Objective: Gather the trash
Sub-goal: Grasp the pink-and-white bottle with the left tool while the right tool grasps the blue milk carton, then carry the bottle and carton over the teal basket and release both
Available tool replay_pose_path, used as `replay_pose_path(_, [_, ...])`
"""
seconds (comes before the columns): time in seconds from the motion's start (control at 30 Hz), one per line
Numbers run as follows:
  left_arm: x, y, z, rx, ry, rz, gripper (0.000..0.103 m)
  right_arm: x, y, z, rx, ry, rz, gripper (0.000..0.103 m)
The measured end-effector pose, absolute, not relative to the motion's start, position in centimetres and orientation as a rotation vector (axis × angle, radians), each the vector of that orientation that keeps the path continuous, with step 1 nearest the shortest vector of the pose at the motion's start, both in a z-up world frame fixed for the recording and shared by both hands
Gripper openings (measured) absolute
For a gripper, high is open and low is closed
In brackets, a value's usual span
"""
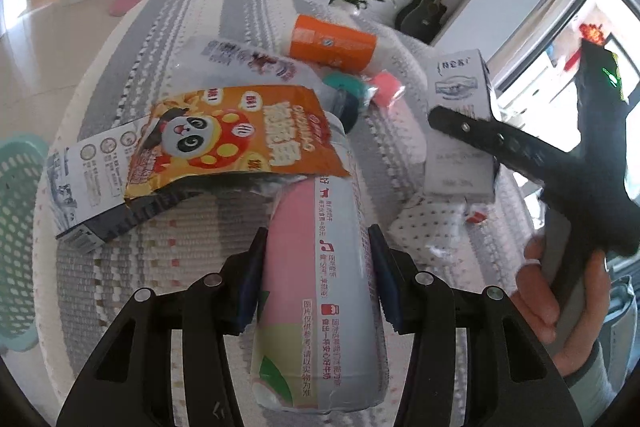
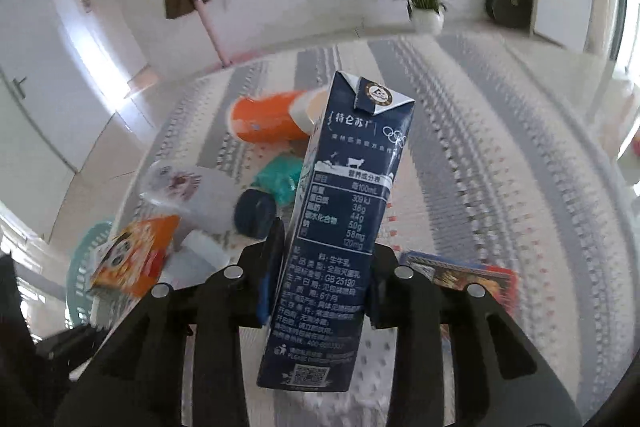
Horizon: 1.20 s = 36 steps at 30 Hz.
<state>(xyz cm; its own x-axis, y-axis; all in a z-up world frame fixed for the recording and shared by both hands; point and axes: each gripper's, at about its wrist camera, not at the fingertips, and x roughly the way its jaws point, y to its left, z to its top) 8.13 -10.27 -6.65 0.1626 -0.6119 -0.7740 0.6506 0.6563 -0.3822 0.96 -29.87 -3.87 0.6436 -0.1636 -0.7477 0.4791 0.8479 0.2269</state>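
We hold a piece of trash in each claw, so the pick-up step looks done and we judge the carry to the bin comes next. Our left gripper (image 1: 318,275) is pinched on a pink-and-white bottle (image 1: 320,303), its pads on either side of the body; our right gripper (image 2: 322,267) is pinched on a dark blue milk carton (image 2: 340,219), held upright and lifted off the striped mat (image 2: 500,155); in the left view the same carton shows pale beyond that gripper.

We take the teal basket (image 1: 18,227) as our landmark; it sits off the mat's edge, on the far left of the left view, and we guess it is the bin. The bottle is well apart from it, and the carton farther still; the next move calls for swinging both loads over its rim before letting go.

Nearest the basket lies a flat grey carton (image 1: 80,187) with the orange panda snack bag (image 1: 236,135) resting on it; the bag's edge overlaps the bottle's far end, so lifting may drag it. Beyond the bag from the basket lie a white bottle with a dark cap (image 1: 256,67), an orange cup (image 1: 332,43) on its side, and teal and pink scraps (image 1: 360,85); a colourful card (image 2: 460,267) lies near the right claw, farthest from the basket.
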Motion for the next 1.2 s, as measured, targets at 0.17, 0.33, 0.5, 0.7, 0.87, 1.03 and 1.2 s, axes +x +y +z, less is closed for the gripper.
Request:
replay_pose_path(0.17, [6.9, -9.5, -3.3, -0.06, 1.003, -0.993, 0.047, -1.9, -29.2, -0.8, 0.416, 0.74, -0.367, 0.031])
replay_pose_path(0.33, [5.8, -6.6, 2.0, -0.152, 0.868, -1.031, 0.047, -3.1, -26.6, 4.6, 0.305, 0.669, -0.349, 0.031])
replay_pose_path(0.5, [7.2, -0.2, 5.4, -0.24, 0.777, -0.928, 0.047, -1.7, -21.0, 9.0, 0.201, 0.61, -0.23, 0.031])
replay_pose_path(0.7, [11.2, 8.9, 4.8, -0.271, 0.766, -0.617, 0.047, 2.8, -11.8, 9.6, 0.126, 0.621, -0.029, 0.031])
replay_pose_path(0.87, [14.2, 15.1, 0.6, -0.3, 0.828, -0.413, 0.047, 8.2, -4.8, 5.7, 0.116, 0.718, 0.093, 0.031])
replay_pose_path(1.03, [16.8, 18.9, -2.9, -0.336, 0.903, -0.311, 0.047, 12.9, 0.6, 0.7, 0.115, 0.832, 0.158, 0.031])
replay_pose_path(1.2, [18.5, 19.7, -4.1, -0.333, 0.946, -0.271, 0.047, 16.7, 3.9, -4.3, 0.139, 0.954, 0.164, 0.031])
